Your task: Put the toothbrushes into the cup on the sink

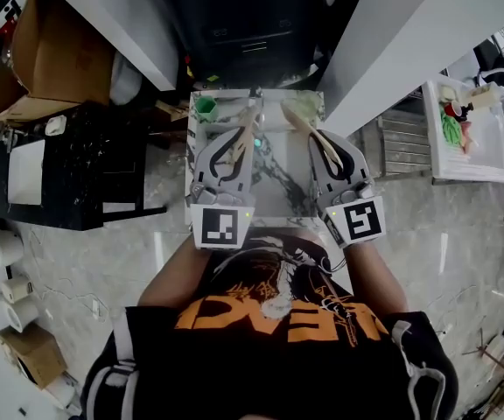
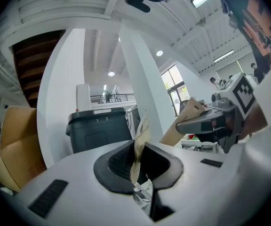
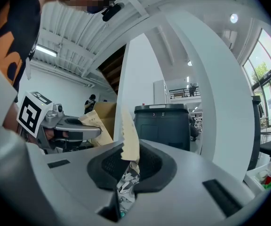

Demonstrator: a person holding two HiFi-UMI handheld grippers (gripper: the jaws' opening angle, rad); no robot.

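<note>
1. Left toothbrush [image 2: 140, 141], in a tan paper wrapper, is clamped between the dark pads of the left tongs [image 2: 138, 163]. The jaws are pressed together on it, and the wrapper sticks up past their tips.
2. The right toothbrush [image 3: 130, 138] is wrapped the same way, with a saw-toothed paper edge. It is gripped by the right tongs [image 3: 128, 167], whose jaws are closed tight on it.
3. From the head view, the left tongs [image 1: 240, 136] and right tongs [image 1: 322, 145] are side by side and apart, both over the marble sink counter [image 1: 278, 191]. The left toothbrush [image 1: 250, 131] pokes out ahead of the left tips. The right toothbrush [image 1: 302, 122] slants forward and toward the left tongs.
4. The green cup [image 1: 205, 106] stands on the counter beyond the left tongs' tips, a little to their outer side. It is apart from both toothbrushes and farther from the right tongs.
5. Each gripper view shows the other pair beside it. The right tongs [image 2: 206, 124] appear to the right of the left pair, and the left tongs [image 3: 74, 126] to the left of the right pair.
6. A dark grey bin [image 3: 161, 121] stands ahead of both pairs.
</note>
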